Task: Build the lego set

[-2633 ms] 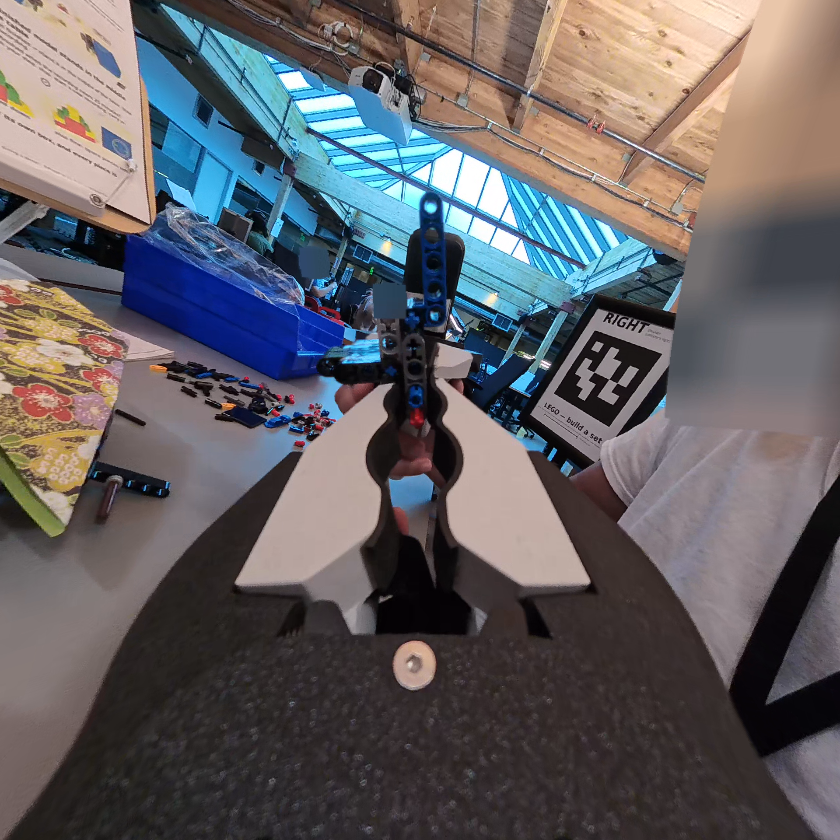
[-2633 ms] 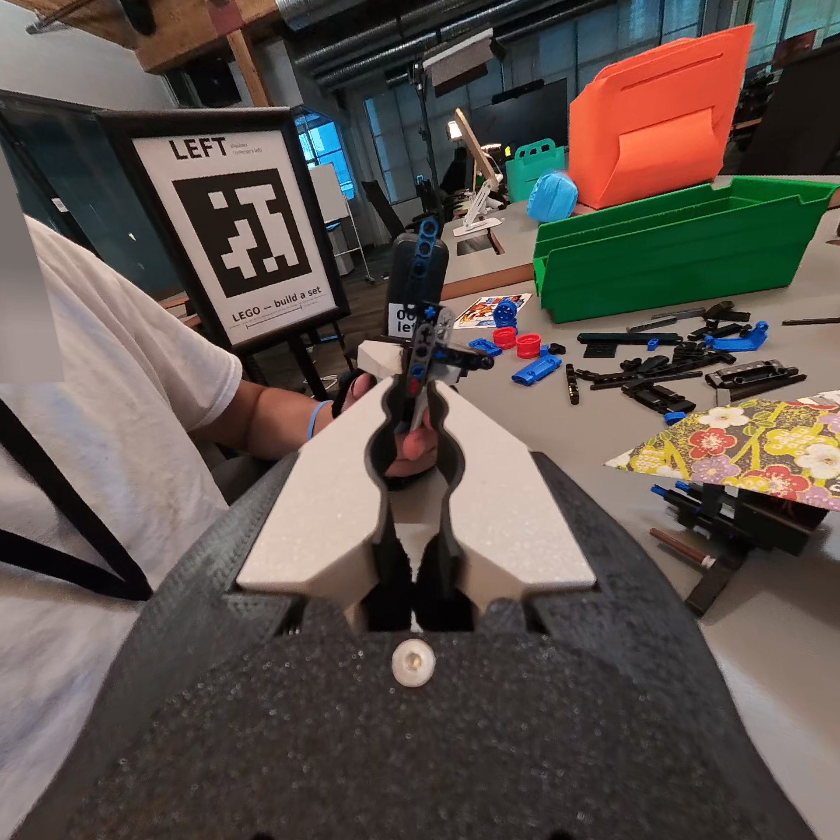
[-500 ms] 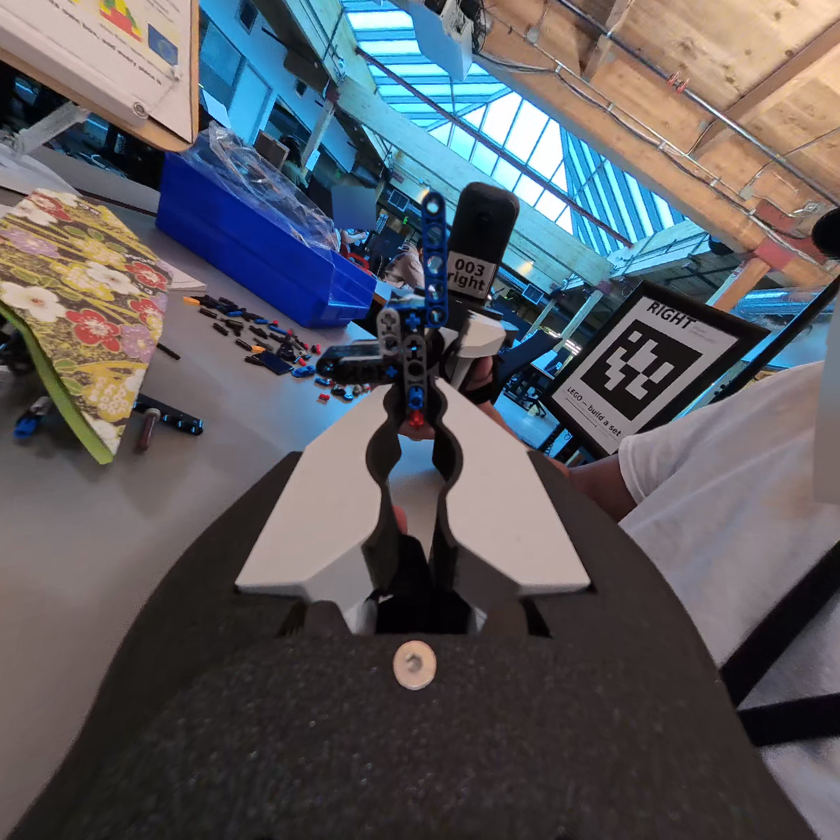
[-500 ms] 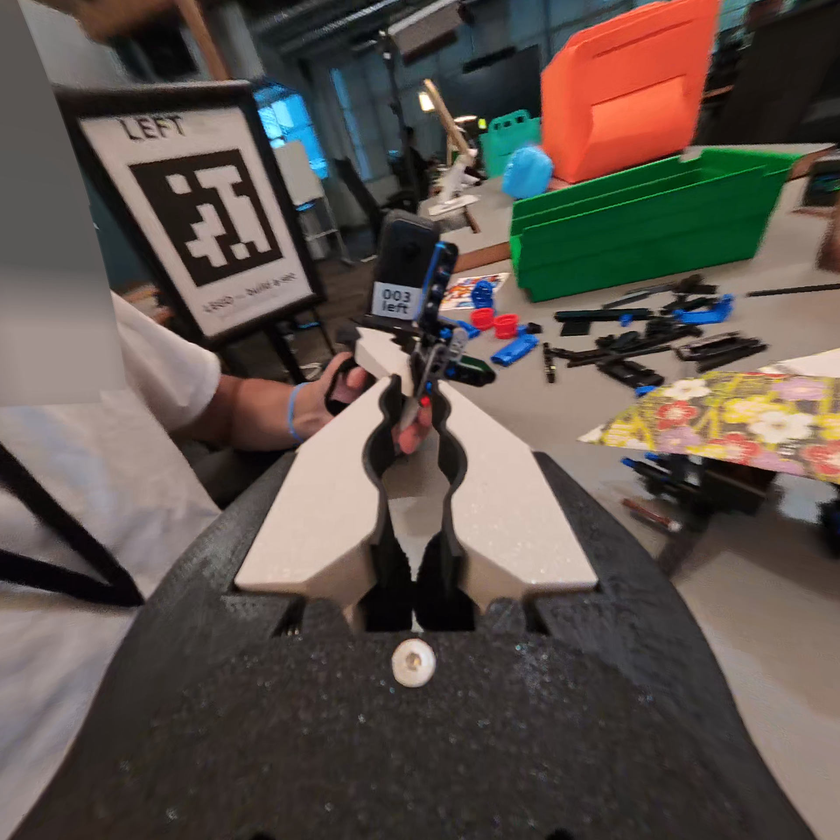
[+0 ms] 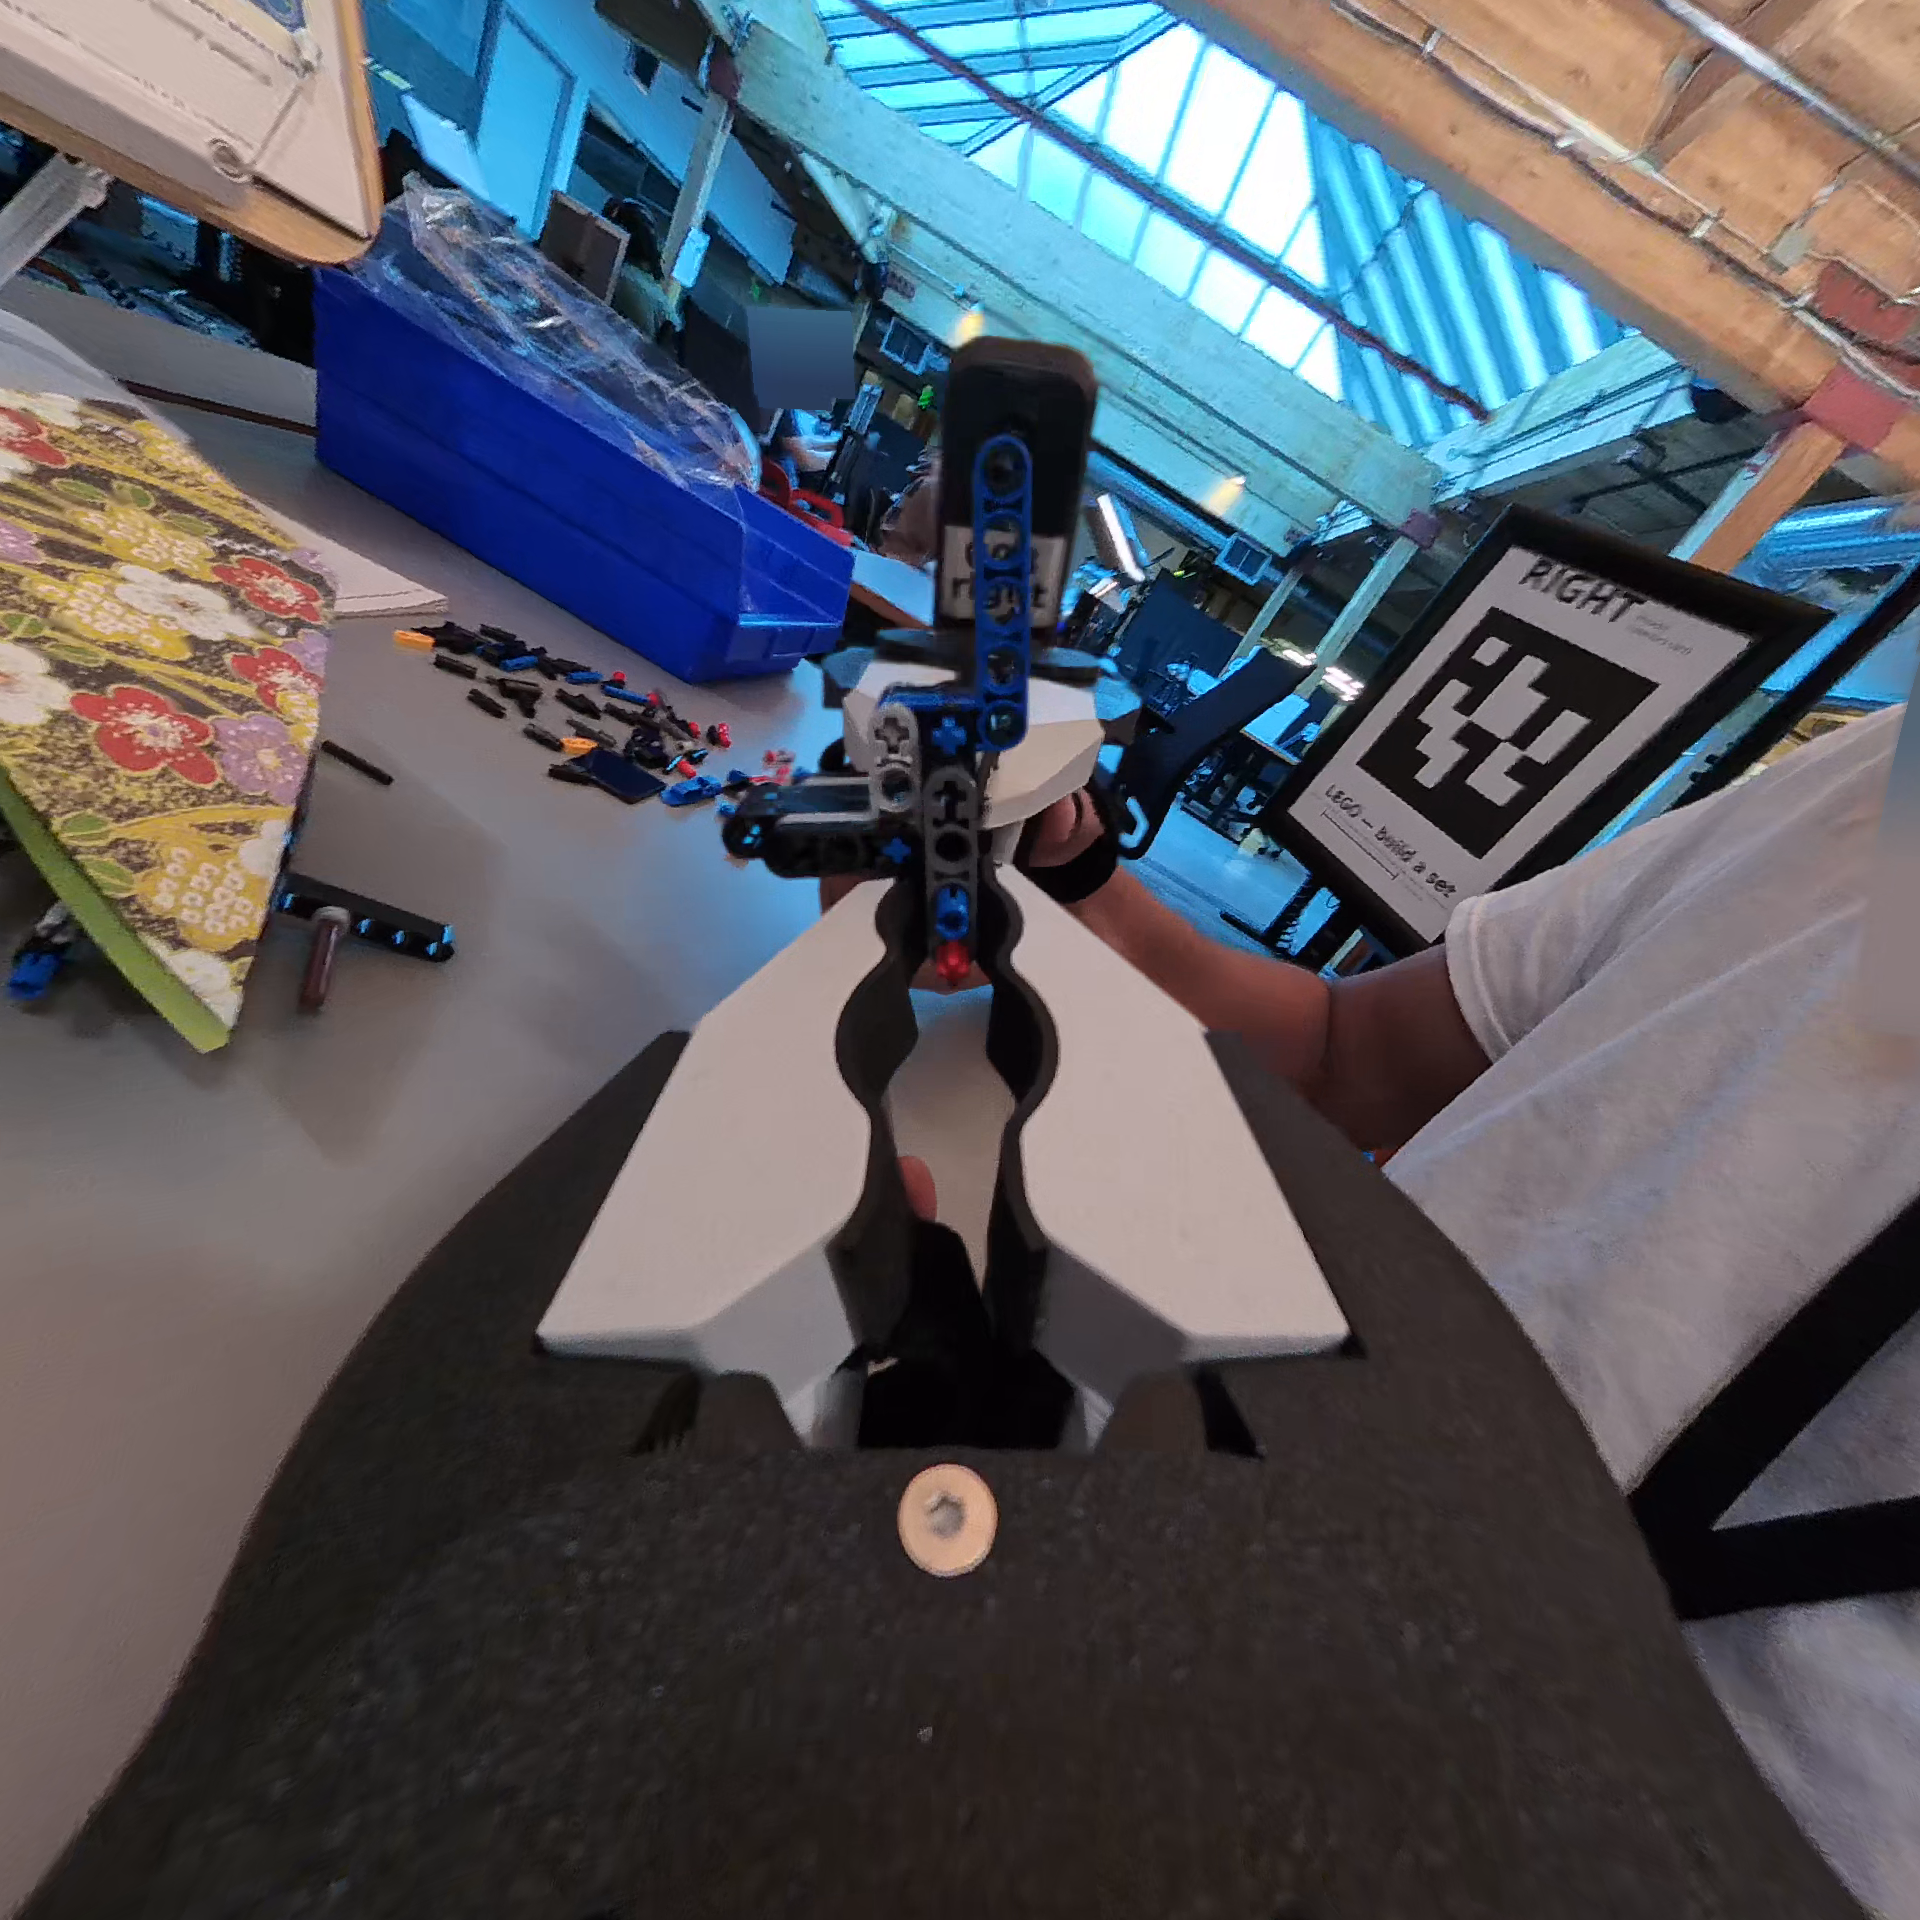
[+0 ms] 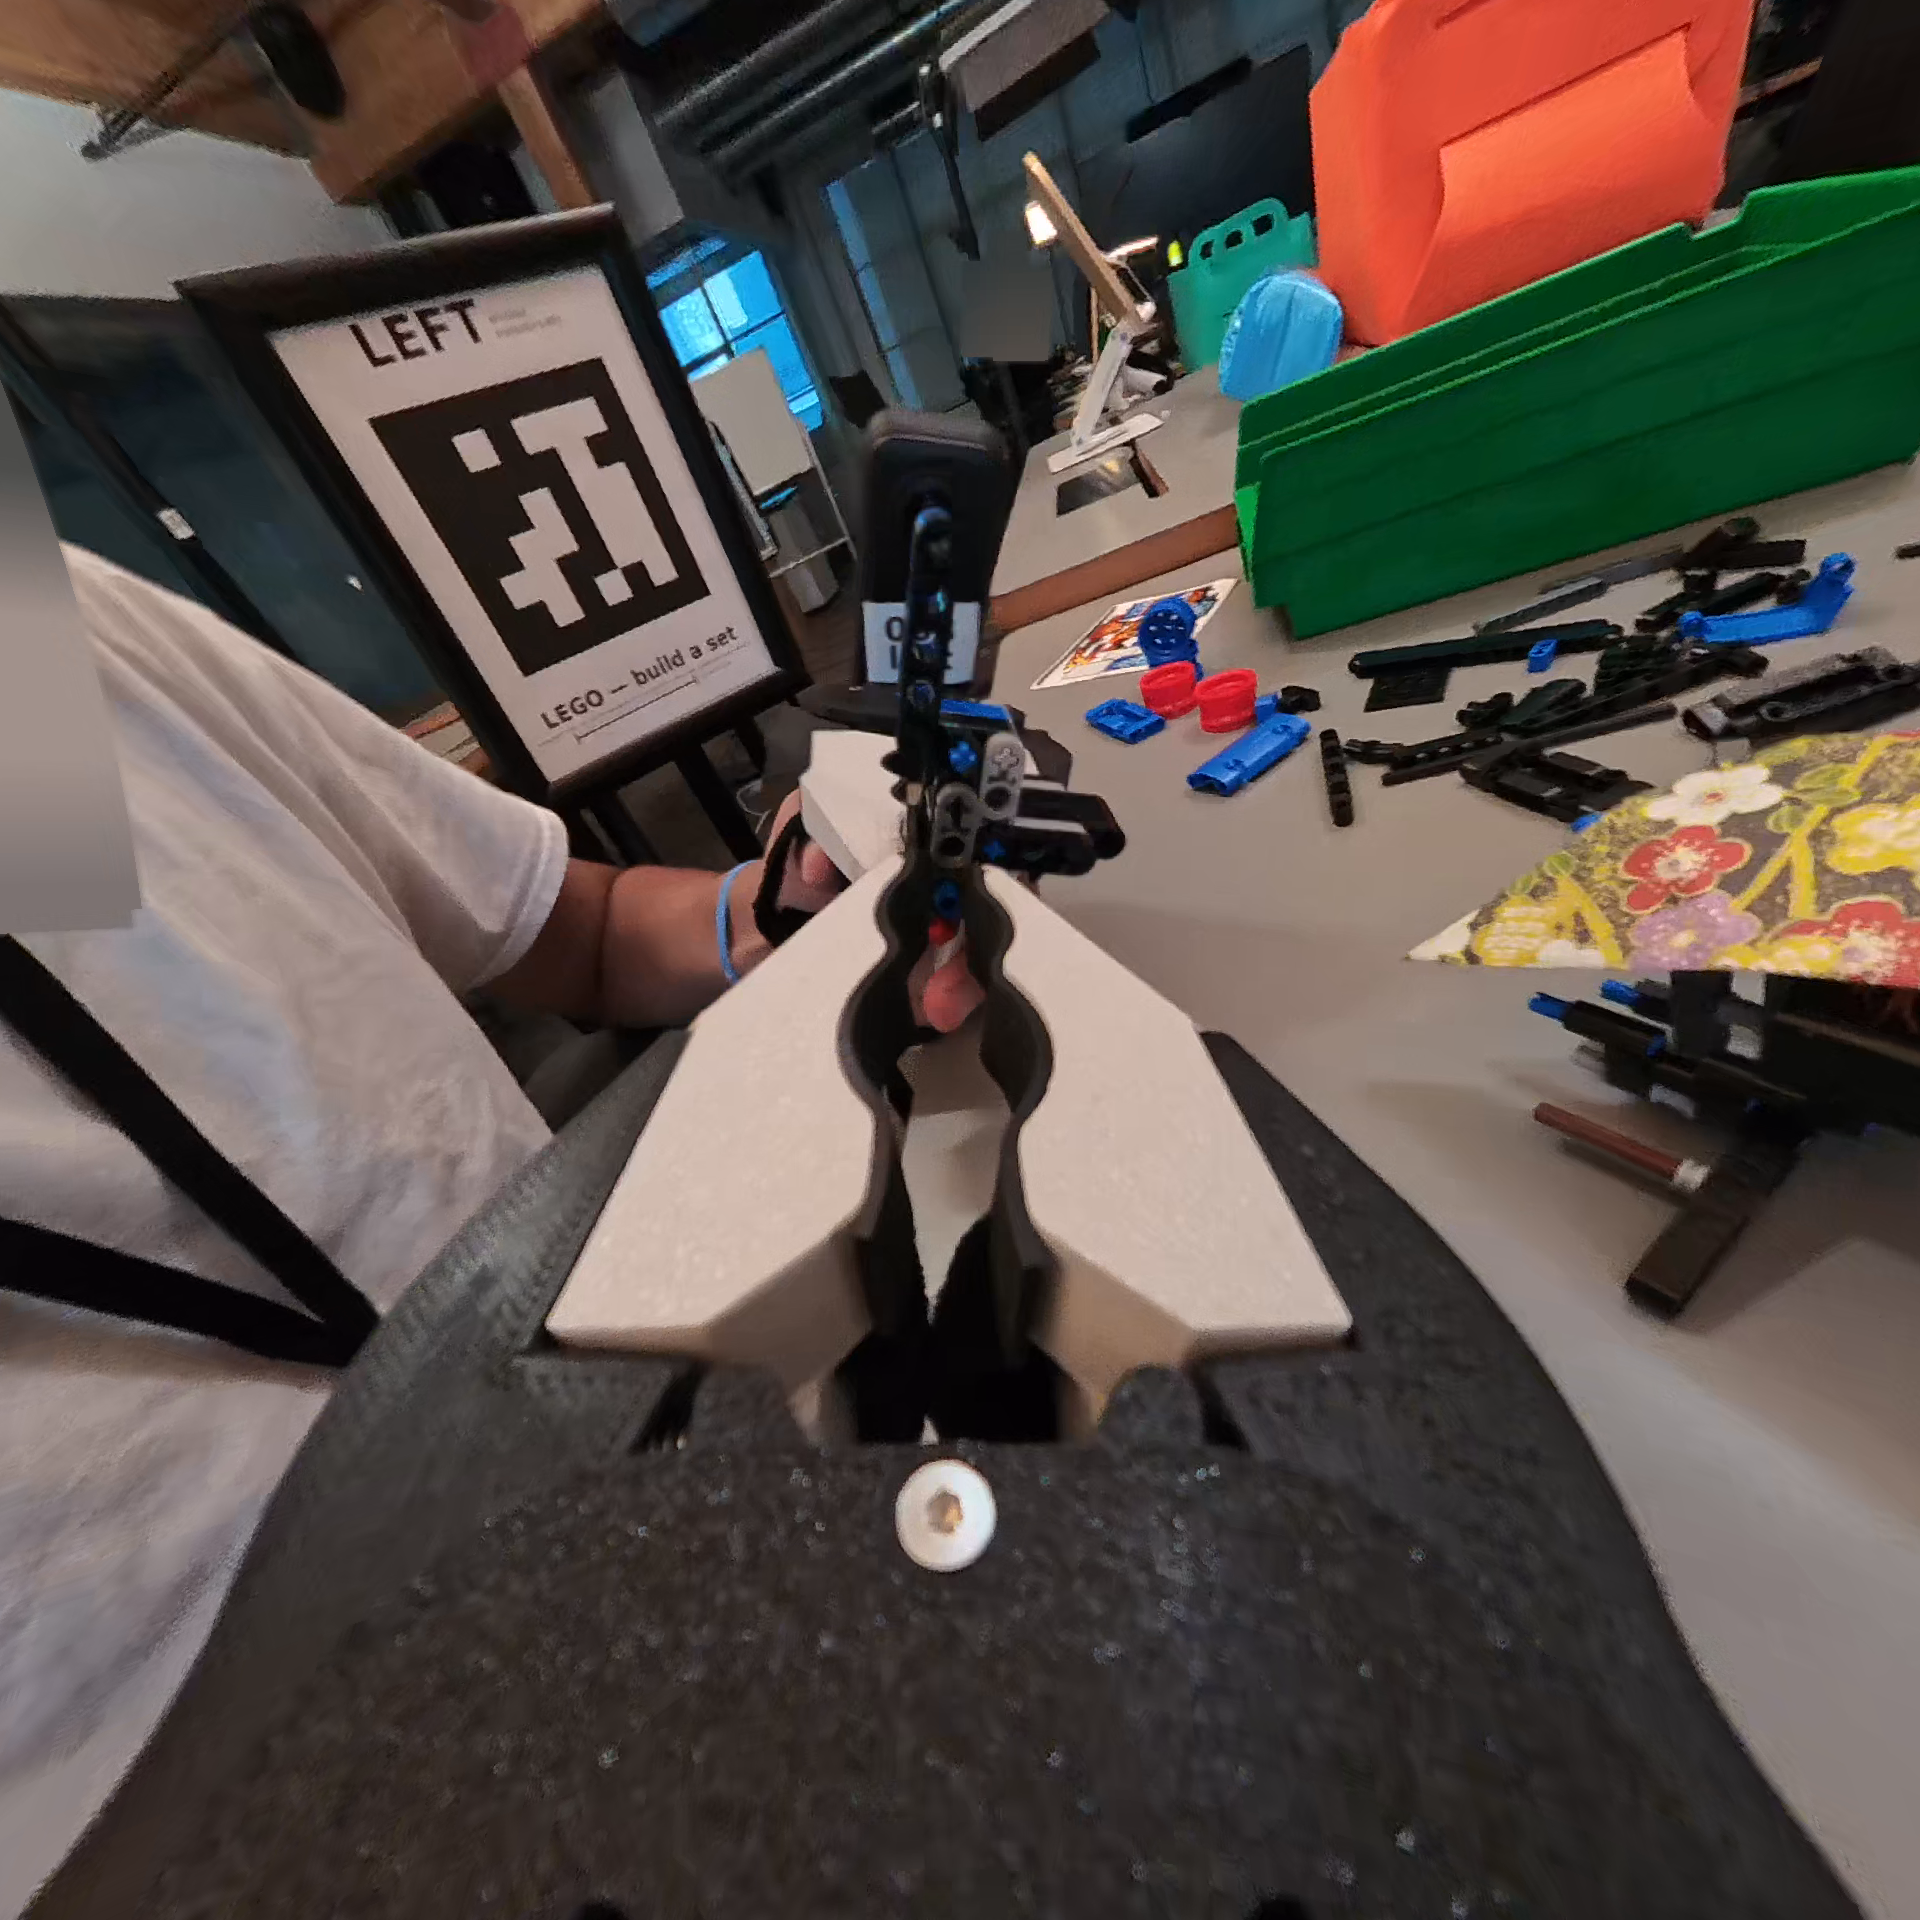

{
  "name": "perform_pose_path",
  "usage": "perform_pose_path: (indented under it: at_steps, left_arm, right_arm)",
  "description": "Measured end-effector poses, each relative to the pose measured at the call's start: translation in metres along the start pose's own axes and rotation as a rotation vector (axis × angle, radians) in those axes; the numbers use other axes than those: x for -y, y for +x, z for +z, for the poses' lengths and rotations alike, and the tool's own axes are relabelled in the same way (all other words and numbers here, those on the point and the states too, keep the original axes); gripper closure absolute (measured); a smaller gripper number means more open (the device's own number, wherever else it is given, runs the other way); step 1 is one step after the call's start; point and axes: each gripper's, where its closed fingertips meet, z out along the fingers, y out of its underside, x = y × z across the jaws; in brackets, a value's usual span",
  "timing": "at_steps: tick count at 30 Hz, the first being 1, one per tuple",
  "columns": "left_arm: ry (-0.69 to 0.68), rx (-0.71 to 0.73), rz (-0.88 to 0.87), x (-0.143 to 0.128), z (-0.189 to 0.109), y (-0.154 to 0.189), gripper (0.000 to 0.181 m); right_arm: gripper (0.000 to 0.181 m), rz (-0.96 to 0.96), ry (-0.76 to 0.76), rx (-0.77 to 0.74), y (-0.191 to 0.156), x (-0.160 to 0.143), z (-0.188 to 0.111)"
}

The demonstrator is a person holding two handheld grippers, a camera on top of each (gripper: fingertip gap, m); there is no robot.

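Observation:
A small lego assembly (image 5: 951,821) of grey, black and blue beams, with a long blue beam (image 5: 1003,582) standing up from it, is held above the grey table. My left gripper (image 5: 951,925) is shut on its lower grey beam. My right gripper (image 6: 943,904) is shut on the same lego assembly (image 6: 961,810) from the opposite side. The two grippers face each other. The right gripper's white fingers (image 5: 1039,743) show behind the assembly in the left wrist view. A white finger of the left gripper (image 6: 847,795) shows in the right wrist view.
A blue bin (image 5: 561,499), loose small pieces (image 5: 582,696) and a floral booklet (image 5: 135,686) lie to the left. A green bin (image 6: 1558,416), an orange bin (image 6: 1507,156), loose black and blue parts (image 6: 1558,707) and a part-built model (image 6: 1683,1049) lie to the right. Framed marker signs (image 6: 520,520) stand beside the person. Less than 4 cm separates the two grippers' tips.
Both grippers have stayed shut on the assembly. The pair has tilted and swung a little, so the right gripper's camera now sits straight behind the blue beam.

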Motion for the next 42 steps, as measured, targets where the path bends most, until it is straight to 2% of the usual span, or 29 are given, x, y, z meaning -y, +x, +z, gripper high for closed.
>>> perform_pose_path:
  at_steps: [5, 9, 15, 18, 21, 24, 30, 38, 42]
  left_arm:
    - [-0.033, 0.060, 0.019, -0.005, 0.002, -0.006, 0.175]
    - [-0.027, 0.075, 0.034, -0.004, 0.003, -0.006, 0.175]
    - [0.016, 0.064, -0.021, 0.001, 0.003, -0.009, 0.176]
    - [0.074, -0.041, -0.122, 0.012, 0.002, -0.005, 0.176]
    - [0.080, -0.072, -0.112, 0.013, 0.001, -0.001, 0.176]
    - [0.075, -0.074, -0.094, 0.011, 0.001, 0.002, 0.176]
    - [0.070, -0.061, -0.081, 0.010, 0.000, 0.002, 0.176]
    - [0.048, -0.058, -0.100, 0.007, 0.003, 0.001, 0.176]
    - [0.048, -0.031, -0.106, 0.007, 0.003, -0.003, 0.176]
  right_arm:
    - [0.176, -0.026, -0.022, -0.045, 0.007, -0.006, -0.001]
    - [0.176, 0.008, 0.008, -0.019, 0.007, -0.006, -0.001]
    - [0.176, 0.014, 0.017, -0.047, 0.010, -0.001, 0.001]
    - [0.176, 0.037, 0.044, -0.043, 0.008, 0.010, 0.000]
    - [0.175, 0.073, 0.056, 0.000, 0.004, 0.013, -0.005]
    - [0.174, 0.084, 0.022, 0.034, 0.000, 0.004, -0.002]
    - [0.177, 0.088, 0.032, 0.050, -0.002, 0.005, -0.001]
    - [0.170, 0.132, 0.037, 0.071, 0.002, 0.002, 0.000]
    - [0.176, 0.121, 0.029, 0.056, 0.004, 0.002, -0.001]
